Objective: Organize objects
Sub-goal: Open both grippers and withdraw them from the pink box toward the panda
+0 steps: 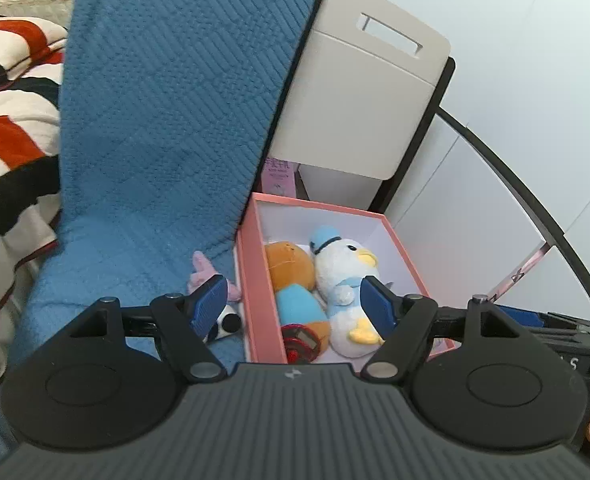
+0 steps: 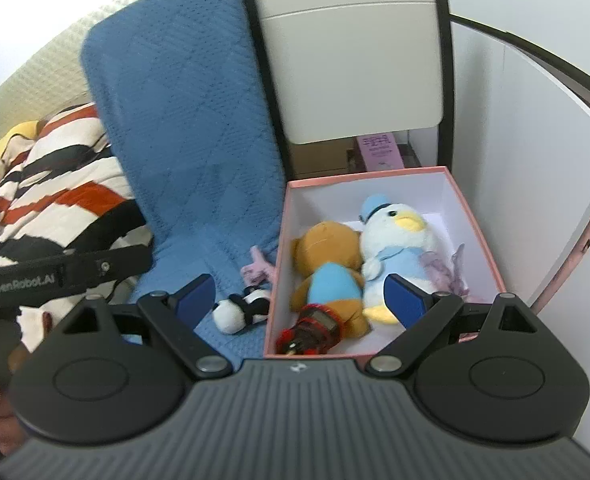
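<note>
Jaws of both the left gripper (image 1: 295, 304) and the right gripper (image 2: 301, 302) stand wide apart, holding nothing. From the left: a striped quilt (image 2: 55, 184), then a blue blanket (image 2: 183, 128) with a pink toy (image 2: 257, 268) and a black-and-white toy (image 2: 241, 308) lying on it, just beside a pink box (image 2: 491, 256). Inside the box lie a bear (image 2: 327, 256), a duck (image 2: 395, 240) and a red gadget (image 2: 315, 330).
</note>
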The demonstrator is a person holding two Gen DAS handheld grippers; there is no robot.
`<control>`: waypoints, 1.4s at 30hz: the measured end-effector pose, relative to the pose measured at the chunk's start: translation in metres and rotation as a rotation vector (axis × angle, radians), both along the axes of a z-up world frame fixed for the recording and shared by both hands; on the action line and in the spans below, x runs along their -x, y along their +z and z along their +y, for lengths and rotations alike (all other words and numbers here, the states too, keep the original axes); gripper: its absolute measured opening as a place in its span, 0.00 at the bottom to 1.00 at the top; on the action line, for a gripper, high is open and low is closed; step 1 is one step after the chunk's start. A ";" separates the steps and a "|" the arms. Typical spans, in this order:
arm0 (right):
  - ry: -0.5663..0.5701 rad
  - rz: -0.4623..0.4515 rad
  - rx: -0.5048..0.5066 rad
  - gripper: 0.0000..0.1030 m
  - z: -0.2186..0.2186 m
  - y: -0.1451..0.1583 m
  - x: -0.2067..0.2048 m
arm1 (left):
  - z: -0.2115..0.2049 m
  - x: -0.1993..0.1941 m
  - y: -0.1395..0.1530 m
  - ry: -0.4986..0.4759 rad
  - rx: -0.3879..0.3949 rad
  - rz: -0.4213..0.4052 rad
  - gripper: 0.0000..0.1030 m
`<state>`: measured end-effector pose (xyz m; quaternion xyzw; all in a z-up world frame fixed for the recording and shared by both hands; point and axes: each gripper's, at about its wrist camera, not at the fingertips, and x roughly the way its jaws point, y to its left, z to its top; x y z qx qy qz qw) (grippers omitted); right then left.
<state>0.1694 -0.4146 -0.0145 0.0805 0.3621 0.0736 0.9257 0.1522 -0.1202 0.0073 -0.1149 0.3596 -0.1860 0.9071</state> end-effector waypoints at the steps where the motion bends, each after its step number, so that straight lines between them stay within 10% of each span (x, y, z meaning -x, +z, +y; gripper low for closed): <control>1: 0.007 -0.004 0.000 0.90 0.005 0.001 0.004 | 0.006 0.004 0.000 0.005 0.003 -0.001 0.75; 19: 0.072 -0.034 -0.004 0.90 0.083 -0.009 0.054 | 0.092 0.058 -0.019 0.072 0.003 -0.020 0.75; 42: 0.054 0.018 -0.018 0.90 0.102 -0.105 0.007 | 0.113 0.014 -0.124 0.068 -0.018 0.030 0.75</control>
